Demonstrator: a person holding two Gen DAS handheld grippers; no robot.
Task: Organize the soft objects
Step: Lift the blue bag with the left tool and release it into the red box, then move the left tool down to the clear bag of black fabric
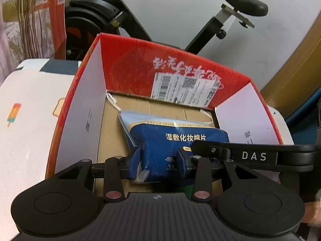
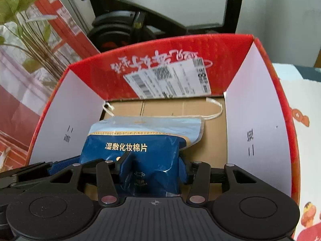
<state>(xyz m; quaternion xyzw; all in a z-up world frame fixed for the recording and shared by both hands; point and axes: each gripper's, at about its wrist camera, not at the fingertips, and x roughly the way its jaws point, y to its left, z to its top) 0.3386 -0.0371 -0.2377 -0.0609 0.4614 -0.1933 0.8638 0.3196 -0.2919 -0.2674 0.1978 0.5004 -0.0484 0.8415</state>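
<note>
A blue pack of cotton pads is held inside a red box whose flaps stand open. The pack is clamped from both sides: the left hand-held gripper is closed on its lower part, and the right hand-held gripper is closed on the same pack, whose film is seen creased and pinched inward between the pads in both wrist views. The right hand-held gripper is also seen in the left wrist view, its black arm reaching in from the right edge just beside the pack.

The pack is tilted, with its pale top edge toward the far flap, where a shipping label is stuck. Its lower end is hidden by the pads, so whether it already rests on the brown cardboard floor cannot be told. A white cord lies on the floor behind it.

As a judgement, the placing of this pack is nearly done: it is within the box walls, and what is left is to settle and release it. No other soft thing is seen in the box, and none waiting outside is shown, so the remainder of the task cannot be gauged.
</note>
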